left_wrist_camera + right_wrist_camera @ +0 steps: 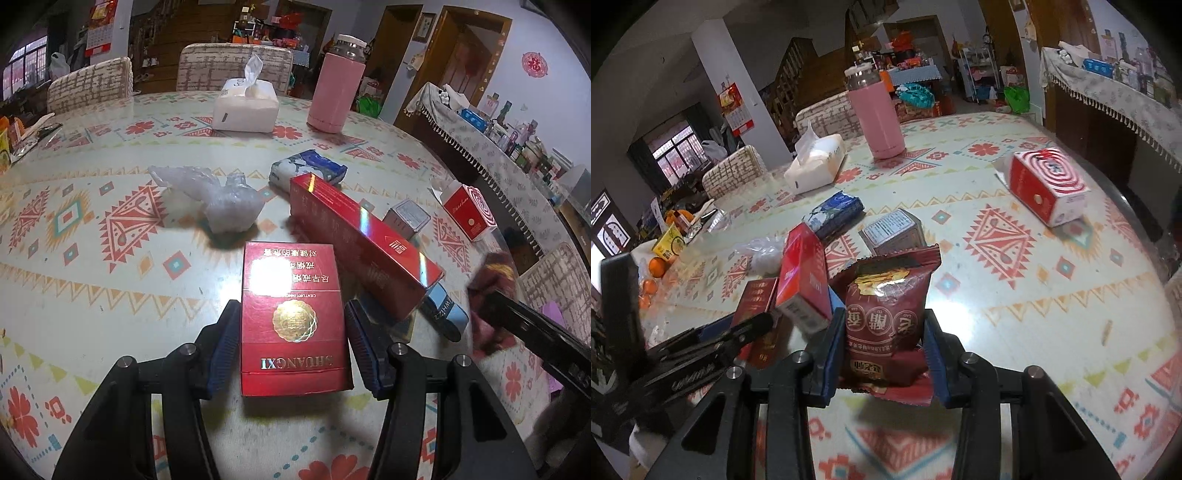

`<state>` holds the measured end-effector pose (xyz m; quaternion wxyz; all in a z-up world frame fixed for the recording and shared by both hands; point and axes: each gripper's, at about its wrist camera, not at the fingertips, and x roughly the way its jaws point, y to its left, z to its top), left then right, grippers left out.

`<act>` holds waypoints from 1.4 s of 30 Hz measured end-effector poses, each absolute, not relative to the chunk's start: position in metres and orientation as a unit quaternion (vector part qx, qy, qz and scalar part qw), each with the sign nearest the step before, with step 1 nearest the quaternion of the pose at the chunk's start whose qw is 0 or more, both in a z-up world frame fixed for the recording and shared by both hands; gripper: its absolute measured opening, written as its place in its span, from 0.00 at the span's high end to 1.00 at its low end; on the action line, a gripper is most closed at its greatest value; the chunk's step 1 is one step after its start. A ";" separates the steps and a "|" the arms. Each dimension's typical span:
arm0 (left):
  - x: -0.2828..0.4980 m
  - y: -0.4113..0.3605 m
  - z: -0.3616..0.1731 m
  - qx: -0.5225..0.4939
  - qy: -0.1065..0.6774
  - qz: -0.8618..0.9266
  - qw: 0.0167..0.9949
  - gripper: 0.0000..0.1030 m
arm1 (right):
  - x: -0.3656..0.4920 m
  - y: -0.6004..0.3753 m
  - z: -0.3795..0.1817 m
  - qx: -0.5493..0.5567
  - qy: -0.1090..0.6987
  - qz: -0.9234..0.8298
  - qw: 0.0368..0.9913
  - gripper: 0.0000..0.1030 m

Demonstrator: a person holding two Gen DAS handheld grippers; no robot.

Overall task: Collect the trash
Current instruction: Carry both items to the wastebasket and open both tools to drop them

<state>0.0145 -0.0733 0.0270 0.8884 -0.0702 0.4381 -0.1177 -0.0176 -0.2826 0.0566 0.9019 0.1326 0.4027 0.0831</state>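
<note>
My left gripper (291,317) is shut on a red cigarette pack (293,317) marked SHUANGXI, held just above the patterned table (110,295). My right gripper (884,332) is shut on a dark red snack wrapper (886,317); it shows blurred at the right of the left wrist view (491,295). A long red carton (362,243) lies just beyond the pack, also in the right wrist view (805,277). A crumpled clear plastic bag (221,199), a blue tissue packet (310,170), a small grey box (406,218) and a red-and-white spiral box (1045,184) lie on the table.
A white tissue box (245,107) and a pink thermos (334,88) stand at the far side. Chairs (88,85) stand behind the table. Oranges and a yellow packet (665,251) sit at the left edge. A cloth-covered sideboard (1126,92) stands on the right.
</note>
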 end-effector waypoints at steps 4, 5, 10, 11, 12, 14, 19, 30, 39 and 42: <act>0.012 -0.073 0.028 -0.070 0.437 -0.119 0.889 0.46 | -0.045 -0.293 0.068 0.121 0.386 0.071 0.912 0.58; 0.011 -0.074 0.028 -0.069 0.436 -0.119 0.890 0.46 | -0.051 -0.295 0.070 0.118 0.383 0.068 0.914 0.58; 0.005 -0.076 0.032 -0.065 0.429 -0.121 0.893 0.46 | -0.091 -0.319 0.079 0.125 0.367 0.052 0.920 0.58; 0.004 -0.077 0.032 -0.063 0.427 -0.121 0.894 0.46 | -0.096 -0.325 0.079 0.129 0.365 0.048 0.921 0.58; 0.003 -0.079 0.033 -0.060 0.425 -0.121 0.895 0.46 | -0.105 -0.332 0.080 0.135 0.363 0.042 0.921 0.58; 0.001 -0.082 0.035 -0.052 0.421 -0.123 0.897 0.46 | -0.118 -0.345 0.082 0.143 0.358 0.031 0.922 0.58; -0.016 -0.099 0.053 -0.030 0.399 -0.137 0.906 0.46 | -0.148 -0.375 0.087 0.158 0.344 0.001 0.926 0.58; -0.068 -0.190 0.086 0.030 0.378 -0.240 0.894 0.46 | -0.203 -0.444 0.093 0.190 0.309 -0.055 0.930 0.58; -0.081 -0.306 0.091 0.059 0.399 -0.334 0.852 0.46 | -0.242 -0.521 0.087 0.225 0.291 -0.110 0.923 0.58; -0.085 -0.345 0.093 0.072 0.398 -0.358 0.842 0.46 | -0.254 -0.549 0.086 0.237 0.284 -0.132 0.920 0.58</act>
